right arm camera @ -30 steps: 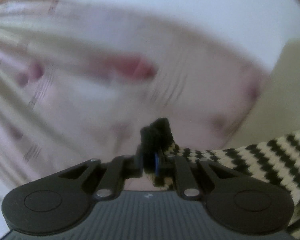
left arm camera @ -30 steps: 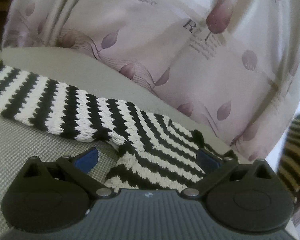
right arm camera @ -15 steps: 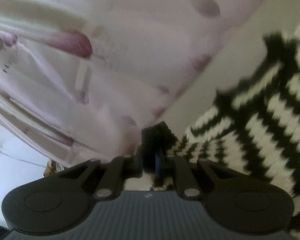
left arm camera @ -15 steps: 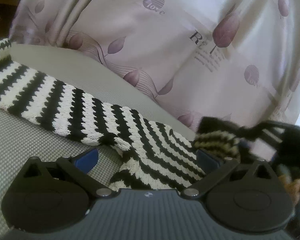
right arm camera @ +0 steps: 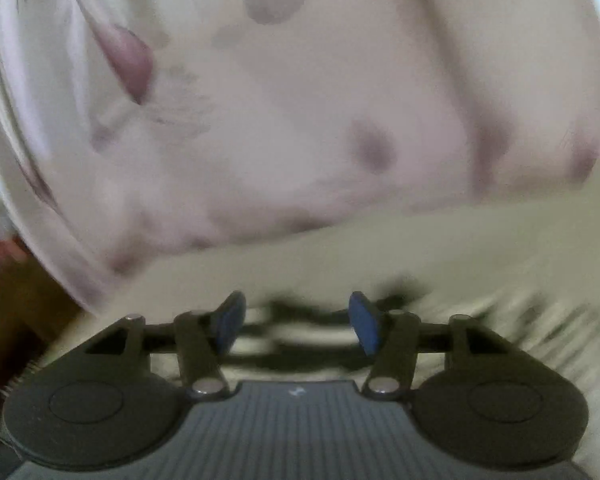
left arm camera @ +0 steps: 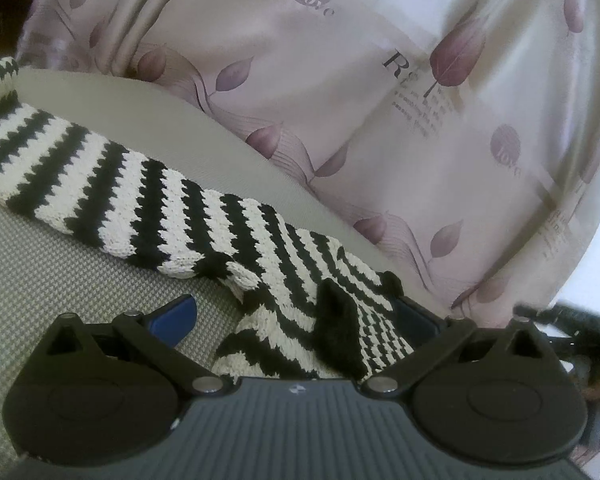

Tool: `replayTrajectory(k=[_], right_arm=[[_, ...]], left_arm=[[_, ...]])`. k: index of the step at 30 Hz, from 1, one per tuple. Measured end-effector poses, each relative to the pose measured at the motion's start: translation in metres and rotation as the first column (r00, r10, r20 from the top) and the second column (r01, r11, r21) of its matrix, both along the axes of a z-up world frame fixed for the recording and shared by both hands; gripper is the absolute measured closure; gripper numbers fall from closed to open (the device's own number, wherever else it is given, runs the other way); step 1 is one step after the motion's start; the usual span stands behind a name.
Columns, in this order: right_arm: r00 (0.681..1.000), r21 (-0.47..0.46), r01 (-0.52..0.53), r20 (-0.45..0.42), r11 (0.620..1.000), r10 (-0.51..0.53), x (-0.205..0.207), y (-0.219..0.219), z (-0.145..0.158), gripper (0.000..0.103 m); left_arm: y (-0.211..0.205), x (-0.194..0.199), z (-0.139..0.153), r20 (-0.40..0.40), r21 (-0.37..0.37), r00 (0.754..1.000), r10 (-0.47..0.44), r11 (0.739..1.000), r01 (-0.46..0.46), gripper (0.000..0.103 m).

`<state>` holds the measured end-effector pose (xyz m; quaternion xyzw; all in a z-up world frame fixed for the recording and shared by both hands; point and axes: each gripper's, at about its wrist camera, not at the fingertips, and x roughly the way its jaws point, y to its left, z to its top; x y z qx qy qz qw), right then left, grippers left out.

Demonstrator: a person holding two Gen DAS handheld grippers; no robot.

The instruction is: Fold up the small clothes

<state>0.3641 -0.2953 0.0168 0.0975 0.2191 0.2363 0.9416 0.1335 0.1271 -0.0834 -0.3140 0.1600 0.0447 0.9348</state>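
Observation:
A black-and-white striped knit garment lies on the grey woven surface, one sleeve stretching to the left. My left gripper is open, its jaws wide apart over the garment's body, where a black-edged corner lies folded on top. My right gripper is open and empty, its blue pads apart just above a blurred striped edge of the garment. The right wrist view is motion-blurred.
A pale pink curtain printed with purple leaves hangs right behind the surface's far edge. The curtain also fills the right wrist view. The other gripper's dark frame shows at the far right.
My right gripper carried the black-edged corner over onto the garment's body, then opened and let it go. My left gripper stayed open in place.

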Motion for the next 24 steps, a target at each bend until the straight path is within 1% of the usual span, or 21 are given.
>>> replayTrajectory(k=[2,5,7,10,13,14,15,16,17,18,19,20,21,22,23,24], right_arm=[[0.999,-0.156,0.049,-0.007,0.987,-0.051,0.026,-0.025,0.002,0.046],[0.996,-0.204,0.012,-0.085,0.979,-0.03,0.061,-0.046,-0.008,0.045],[0.995,-0.26,-0.027,-0.099,0.965,0.001,0.076,-0.044,-0.018,0.046],[0.988,-0.349,-0.107,-0.142,0.931,0.06,0.095,-0.032,-0.036,0.046],[0.973,-0.404,-0.199,-0.189,0.893,0.132,0.104,-0.022,-0.055,0.046],[0.974,-0.403,-0.206,-0.172,0.892,0.147,0.103,-0.021,-0.056,0.047],[0.973,-0.392,-0.211,-0.174,0.895,0.152,0.104,-0.02,-0.056,0.057],[0.973,-0.383,-0.211,-0.171,0.899,0.155,0.103,-0.02,-0.055,0.069],[0.973,-0.388,-0.217,-0.161,0.896,0.166,0.098,-0.017,-0.053,0.083],[0.975,-0.437,-0.218,-0.134,0.873,0.177,0.089,-0.01,-0.052,0.084],[0.98,-0.507,-0.198,-0.092,0.839,0.176,0.079,-0.002,-0.053,0.085],[0.984,-0.546,-0.173,-0.065,0.82,0.164,0.072,0.003,-0.054,0.086],[0.989,-0.572,-0.142,-0.044,0.808,0.142,0.069,0.004,-0.055,0.086],[0.994,-0.62,-0.083,-0.002,0.78,0.105,0.067,0.005,-0.057,0.087],[0.997,-0.646,-0.034,0.031,0.763,0.071,0.069,0.001,-0.057,0.086],[0.999,-0.608,-0.024,0.018,0.793,0.044,0.074,-0.008,-0.056,0.086]], left_arm=[[-0.001,0.0,0.0,-0.002,0.004,1.0,0.003,1.0,-0.003,0.0],[-0.001,0.002,0.0,-0.017,0.01,1.0,-0.001,1.0,0.001,0.0],[0.0,0.004,-0.001,-0.033,0.007,0.999,-0.007,1.0,0.007,0.0],[0.0,0.007,-0.001,-0.05,0.012,0.999,-0.013,1.0,0.013,0.0],[-0.001,0.009,-0.001,-0.057,0.026,0.998,-0.024,0.999,0.026,0.0],[-0.001,0.01,-0.001,-0.059,0.028,0.998,-0.027,0.999,0.029,0.0],[-0.001,0.01,-0.002,-0.062,0.029,0.998,-0.03,0.999,0.031,0.0],[-0.001,0.011,-0.002,-0.064,0.03,0.997,-0.031,0.999,0.033,0.0],[-0.001,0.011,-0.002,-0.066,0.03,0.997,-0.031,0.999,0.033,0.0],[0.0,0.011,-0.002,-0.067,0.029,0.997,-0.033,0.999,0.035,0.0],[0.0,0.011,-0.002,-0.066,0.028,0.997,-0.032,0.999,0.034,0.0],[0.001,0.011,-0.002,-0.067,0.03,0.997,-0.033,0.999,0.035,0.0],[0.001,0.011,-0.003,-0.068,0.031,0.997,-0.033,0.999,0.035,0.0],[0.001,0.011,-0.003,-0.067,0.029,0.997,-0.034,0.999,0.036,0.0],[0.002,0.011,-0.003,-0.064,0.026,0.997,-0.033,0.999,0.035,0.0],[0.002,0.011,-0.003,-0.062,0.022,0.998,-0.032,0.999,0.034,0.0]])
